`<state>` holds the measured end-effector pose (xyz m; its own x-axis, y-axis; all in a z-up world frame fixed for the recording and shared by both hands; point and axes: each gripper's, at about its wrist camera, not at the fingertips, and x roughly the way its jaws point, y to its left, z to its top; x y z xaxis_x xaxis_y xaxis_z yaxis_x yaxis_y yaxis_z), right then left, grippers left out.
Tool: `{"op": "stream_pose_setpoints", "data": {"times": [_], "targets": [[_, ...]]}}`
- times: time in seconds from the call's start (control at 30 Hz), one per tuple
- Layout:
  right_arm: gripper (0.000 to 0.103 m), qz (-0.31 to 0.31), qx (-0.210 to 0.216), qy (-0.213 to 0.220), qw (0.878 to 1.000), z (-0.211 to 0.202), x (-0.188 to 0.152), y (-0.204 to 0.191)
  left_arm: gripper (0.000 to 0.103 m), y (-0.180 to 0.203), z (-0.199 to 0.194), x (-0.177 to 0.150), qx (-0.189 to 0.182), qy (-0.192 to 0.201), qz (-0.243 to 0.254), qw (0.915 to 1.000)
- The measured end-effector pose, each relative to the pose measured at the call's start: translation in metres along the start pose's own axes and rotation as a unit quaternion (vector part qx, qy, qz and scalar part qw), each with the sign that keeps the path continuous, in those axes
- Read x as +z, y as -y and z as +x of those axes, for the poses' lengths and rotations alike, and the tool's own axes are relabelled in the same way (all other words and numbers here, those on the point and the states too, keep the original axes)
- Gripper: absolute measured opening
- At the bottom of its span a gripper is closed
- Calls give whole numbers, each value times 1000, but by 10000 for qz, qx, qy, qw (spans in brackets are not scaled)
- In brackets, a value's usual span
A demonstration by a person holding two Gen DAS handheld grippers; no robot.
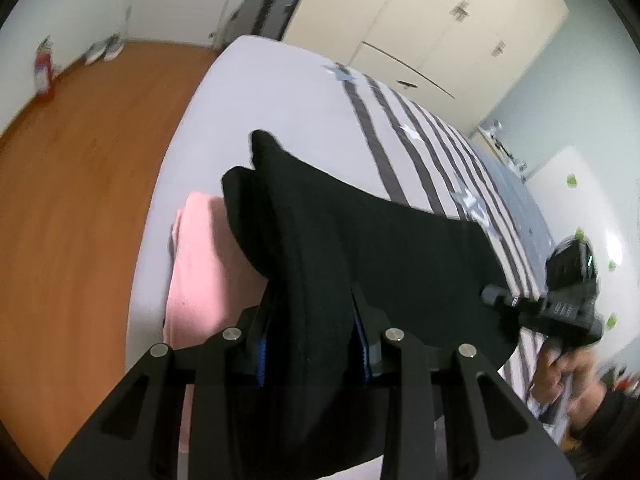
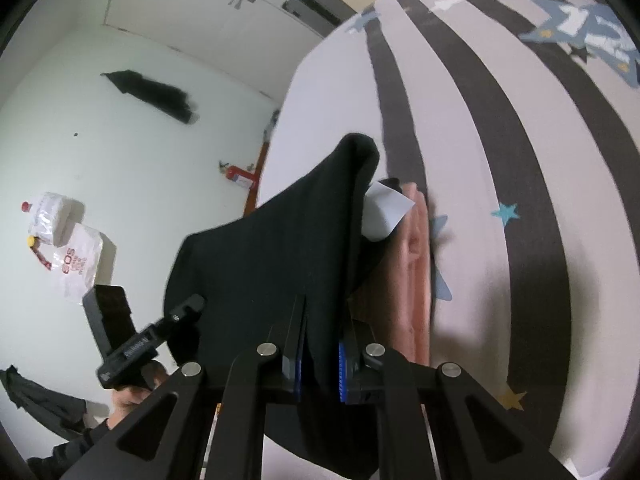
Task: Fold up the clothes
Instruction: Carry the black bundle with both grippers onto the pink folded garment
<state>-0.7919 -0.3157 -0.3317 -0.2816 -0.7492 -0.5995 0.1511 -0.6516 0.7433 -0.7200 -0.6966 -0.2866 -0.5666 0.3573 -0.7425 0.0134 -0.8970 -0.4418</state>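
Observation:
A black garment (image 1: pixel 360 240) hangs stretched between both grippers above the bed. My left gripper (image 1: pixel 312 316) is shut on one bunched edge of it, with cloth filling the gap between the blue pads. My right gripper (image 2: pixel 324 332) is shut on the other edge of the black garment (image 2: pixel 280 248), where a white label (image 2: pixel 384 212) sticks out. A folded pink garment (image 1: pixel 200 264) lies on the bed under the black one; the pink garment (image 2: pixel 416 264) shows beside my right fingers too. Each view catches the other gripper's housing (image 1: pixel 568 292) (image 2: pixel 120 332), held by a hand (image 2: pixel 132 396).
The bed (image 1: pixel 280 92) has a pale sheet with dark stripes and stars (image 2: pixel 460 160). To its left are a wood floor (image 1: pixel 80 180) and a red fire extinguisher (image 1: pixel 43 68). Cream wardrobe doors (image 1: pixel 440 20) stand behind. Plastic bags (image 2: pixel 68 240) hang on the white wall.

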Motion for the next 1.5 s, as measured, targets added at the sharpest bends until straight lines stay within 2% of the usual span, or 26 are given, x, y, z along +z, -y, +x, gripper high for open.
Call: {"op": "stream_pose_setpoints", "data": {"times": [0.27,0.43,0.57,0.67,0.73,0.8,0.87,0.93,1.0,1.07,1.1,1.13,1.17,1.23,1.27,1.3,1.37,1.5], "targets": [[10,7,110,10,9999,7,5,-7,27,-5,-5,5,-11,50,-47,10000],[10,-175,127,-32,9998,11,7,-14,27,-13,-8,6,80,68,-103,9999],[11,-29,34,-93,9999,22,5,-7,28,-14,3,1,277,-2,49,9996],[13,-72,-99,-160,9998,31,3,-6,33,-17,13,-2,402,-44,18,9992],[21,-133,-184,-197,9995,35,3,-6,39,-17,15,-4,481,5,4,9988],[27,-182,-265,-219,9992,37,4,-5,49,-20,12,-3,550,50,-116,9984],[31,-208,-356,-148,9990,29,7,-6,50,-20,5,0,646,175,-201,9976],[31,-405,-566,40,9976,10,4,-4,51,-14,-7,2,992,397,33,9943],[37,-678,-1048,323,9916,-2,6,-9,56,-7,-16,3,1381,596,303,9882],[37,-987,-1557,600,9810,-11,7,-18,56,6,-24,4,2097,894,668,9714],[37,-1160,-1680,724,9763,-13,7,-26,56,11,-26,4,2315,1053,761,9641],[37,-1351,-1753,834,9716,-14,6,-34,56,17,-27,5,2291,1141,832,9631],[37,-1576,-1736,918,9678,-13,3,-45,55,24,-26,7,2118,1184,890,9660],[37,-1991,-1696,1045,9595,-8,-3,-67,35,45,-14,7,1875,1148,1231,9677],[36,-2125,-1670,1014,9574,0,-4,-76,17,55,-4,8,1803,1084,1385,9678],[33,-2221,-1648,987,9559,9,-5,-84,8,66,8,10,1752,1002,1514,9676],[32,-2282,-1622,950,9553,27,-7,-94,6,79,31,12,1602,919,1555,9704],[29,-2167,-1730,940,9562,59,-9,-94,6,67,59,11,1894,877,1214,9704]]}}
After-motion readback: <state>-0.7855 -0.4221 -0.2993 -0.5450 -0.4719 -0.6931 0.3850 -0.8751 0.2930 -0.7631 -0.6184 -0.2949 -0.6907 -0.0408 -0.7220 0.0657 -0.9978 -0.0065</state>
